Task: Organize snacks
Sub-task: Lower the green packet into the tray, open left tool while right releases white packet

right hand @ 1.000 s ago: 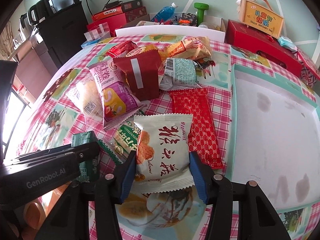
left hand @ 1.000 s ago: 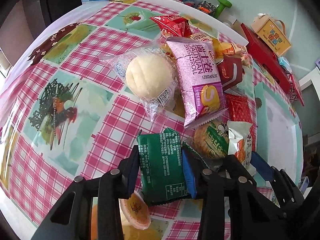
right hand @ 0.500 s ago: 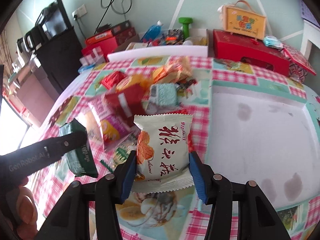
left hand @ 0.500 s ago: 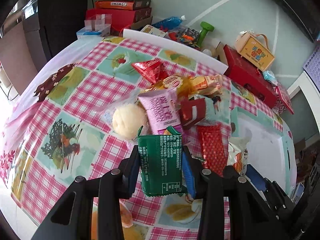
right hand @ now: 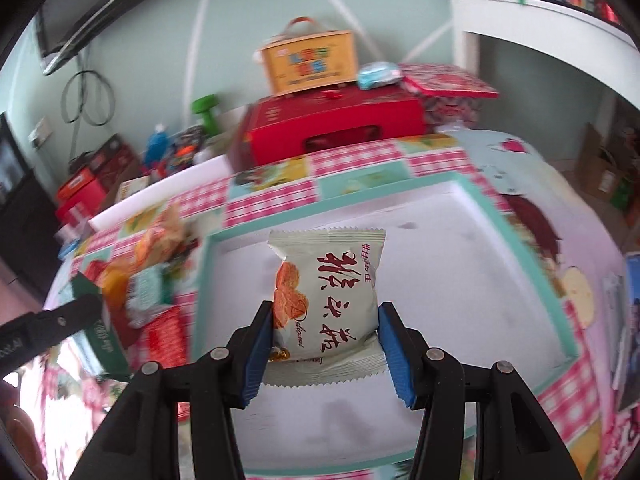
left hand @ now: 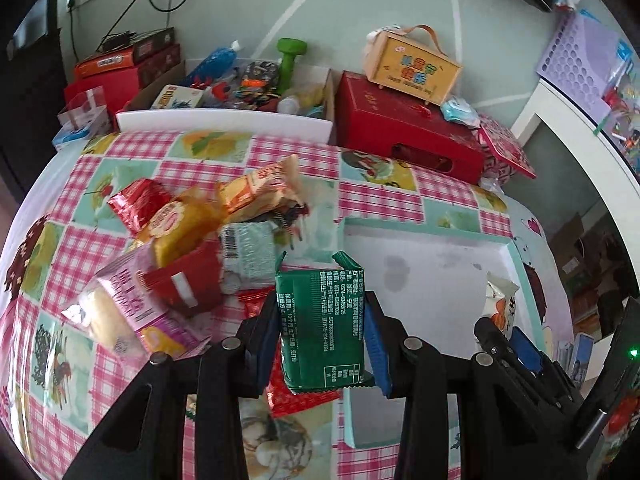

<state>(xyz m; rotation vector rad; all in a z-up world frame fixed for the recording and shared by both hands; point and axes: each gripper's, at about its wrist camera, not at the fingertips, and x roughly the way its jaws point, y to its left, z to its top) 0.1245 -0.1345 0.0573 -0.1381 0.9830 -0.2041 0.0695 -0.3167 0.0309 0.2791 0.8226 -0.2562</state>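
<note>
My left gripper (left hand: 322, 340) is shut on a green snack packet (left hand: 322, 320) and holds it in the air over the near left edge of a white tray with a teal rim (left hand: 424, 228). My right gripper (right hand: 325, 338) is shut on a white snack packet with red characters (right hand: 330, 296), held above the tray's white floor (right hand: 440, 280). That white packet (left hand: 500, 304) and the right gripper (left hand: 516, 344) also show at the right of the left wrist view. A heap of snack packets (left hand: 192, 240) lies on the checked tablecloth left of the tray.
Behind the table stand a red box (left hand: 400, 132), a yellow box with a handle (left hand: 412, 68), a cardboard box of odds and ends (left hand: 240, 84) with a green dumbbell (left hand: 290, 56). A white shelf (left hand: 580, 140) stands at the right. A white board (left hand: 224, 122) lines the table's far edge.
Both grippers lifted their packets off the tablecloth and carried them right, from over the snack heap to over the white tray. The views now tilt up toward the back wall.
</note>
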